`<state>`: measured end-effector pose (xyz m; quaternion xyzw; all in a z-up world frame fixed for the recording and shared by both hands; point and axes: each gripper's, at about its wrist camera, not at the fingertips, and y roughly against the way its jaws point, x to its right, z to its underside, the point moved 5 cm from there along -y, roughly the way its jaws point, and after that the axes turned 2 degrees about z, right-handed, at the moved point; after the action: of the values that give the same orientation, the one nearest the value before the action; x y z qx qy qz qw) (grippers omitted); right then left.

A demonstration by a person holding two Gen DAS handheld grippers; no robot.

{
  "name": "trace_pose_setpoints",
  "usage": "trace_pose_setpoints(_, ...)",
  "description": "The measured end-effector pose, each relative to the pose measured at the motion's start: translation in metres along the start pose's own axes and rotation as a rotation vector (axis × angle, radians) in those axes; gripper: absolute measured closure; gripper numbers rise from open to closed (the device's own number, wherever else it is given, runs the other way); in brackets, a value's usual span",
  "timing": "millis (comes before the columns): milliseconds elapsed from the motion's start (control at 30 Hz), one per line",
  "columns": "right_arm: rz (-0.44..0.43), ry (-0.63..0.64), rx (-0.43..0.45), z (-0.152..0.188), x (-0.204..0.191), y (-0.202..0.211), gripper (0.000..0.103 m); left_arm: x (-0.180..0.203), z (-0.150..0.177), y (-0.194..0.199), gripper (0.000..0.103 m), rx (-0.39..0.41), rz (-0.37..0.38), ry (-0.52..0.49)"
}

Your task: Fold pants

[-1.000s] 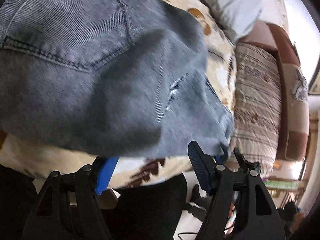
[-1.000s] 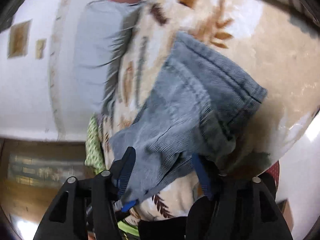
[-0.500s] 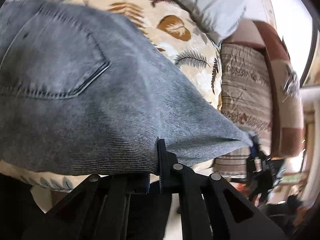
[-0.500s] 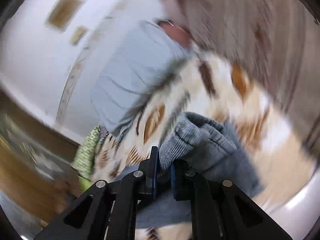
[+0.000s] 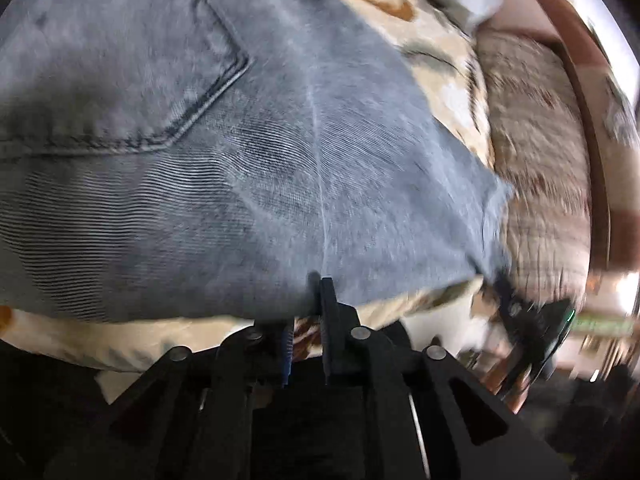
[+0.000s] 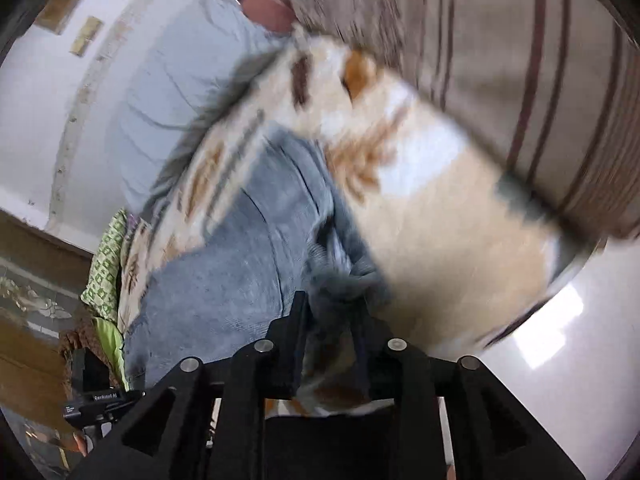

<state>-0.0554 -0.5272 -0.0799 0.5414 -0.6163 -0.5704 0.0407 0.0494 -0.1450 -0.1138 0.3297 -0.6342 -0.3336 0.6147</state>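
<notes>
On the leaf-print blanket (image 5: 448, 52), near its edge, lie the grey jeans (image 5: 240, 160); my left gripper (image 5: 310, 300) pinches their hem, my right gripper (image 6: 330, 312) pinches bunched denim.

Pants (image 5: 224, 168): waist end cut off by frame's left edge in left wrist view. Left gripper (image 5: 306, 308) fingertips buried under the pants hem. Striped cushion (image 5: 536, 152), right of the pants, smeared by blur. Right wrist view: pants (image 6: 240, 264) bunch between right gripper (image 6: 332, 312) fingers, grip point blurred; floral blanket (image 6: 420, 184) around the pants also blurred.
</notes>
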Motion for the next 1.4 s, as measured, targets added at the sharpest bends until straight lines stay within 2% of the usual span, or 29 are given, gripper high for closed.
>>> trace_pose_setpoints(67,0.022,0.055,0.082,-0.018,-0.008,0.019,0.053,-0.001,0.008,0.019,0.092,0.008,-0.004,-0.072)
trace_pose_setpoints(133,0.029,0.122,0.122,-0.036,-0.021,0.024,0.047,-0.011,0.011,0.048,0.090,0.051,-0.007,-0.110)
trace_pose_setpoints(200,0.002,0.158,0.112,-0.054,-0.033,0.014,0.047,-0.030,0.001,0.084,0.086,0.121,-0.012,-0.096)
trace_pose_setpoints(233,-0.002,0.163,0.104,-0.063,-0.038,0.004,0.047,-0.046,-0.011,0.105,0.078,0.177,-0.036,-0.067)
trace_pose_setpoints(267,0.005,0.163,0.096,-0.070,-0.040,-0.005,0.047,-0.063,-0.020,0.123,0.063,0.221,-0.065,-0.043)
trace_pose_setpoints(333,0.026,0.165,0.076,-0.084,-0.044,-0.026,0.047,-0.102,-0.038,0.156,0.051,0.303,-0.129,0.021)
trace_pose_setpoints(400,0.065,0.177,0.063,-0.094,-0.047,-0.047,0.047,-0.147,-0.062,0.184,0.051,0.351,-0.190,0.096)
trace_pose_setpoints(500,0.120,0.207,0.030,-0.102,-0.053,-0.072,0.047,-0.197,-0.082,0.209,0.051,0.376,-0.222,0.205)
trace_pose_setpoints(633,0.199,0.232,0.006,-0.103,-0.054,-0.090,0.047,-0.236,-0.102,0.206,0.042,0.359,-0.181,0.290)
trace_pose_setpoints(700,0.208,0.220,0.000,-0.102,-0.051,-0.093,0.047,-0.247,-0.106,0.195,0.042,0.321,-0.173,0.302)
trace_pose_setpoints(800,0.205,0.213,-0.018,-0.102,-0.051,-0.098,0.047,-0.250,-0.109,0.167,0.042,0.228,-0.069,0.281)
trace_pose_setpoints(833,0.214,0.220,-0.025,-0.102,-0.053,-0.103,0.047,-0.246,-0.110,0.160,0.042,0.216,-0.038,0.270)
trace_pose_setpoints(900,0.250,0.247,-0.031,-0.102,-0.055,-0.108,0.054,-0.235,-0.111,0.157,0.043,0.246,0.005,0.221)
trace_pose_setpoints(933,0.274,0.266,-0.030,-0.102,-0.057,-0.109,0.078,-0.231,-0.111,0.159,0.050,0.266,0.005,0.204)
trace_pose_setpoints(967,0.317,0.295,-0.025,-0.102,-0.059,-0.109,0.096,-0.224,-0.111,0.163,0.068,0.282,0.005,0.179)
trace_pose_setpoints(1000,0.337,0.321,-0.024,-0.105,-0.062,-0.108,0.096,-0.218,-0.112,0.166,0.077,0.291,-0.012,0.154)
trace_pose_setpoints(1033,0.314,0.314,-0.004,-0.109,-0.065,-0.102,0.097,-0.215,-0.115,0.170,0.086,0.298,-0.045,0.133)
trace_pose_setpoints(1067,0.296,0.302,0.024,-0.113,-0.067,-0.096,0.098,-0.214,-0.117,0.172,0.090,0.305,-0.079,0.117)
trace_pose_setpoints(1133,0.269,0.263,0.076,-0.123,-0.069,-0.086,0.099,-0.221,-0.124,0.172,0.092,0.298,-0.148,0.108)
trace_pose_setpoints(1200,0.282,0.235,0.086,-0.127,-0.066,-0.089,0.100,-0.230,-0.130,0.166,0.092,0.286,-0.178,0.128)
trace_pose_setpoints(1400,0.350,0.173,0.037,-0.117,-0.041,-0.119,0.100,-0.236,-0.136,0.157,0.091,0.282,-0.258,0.116)
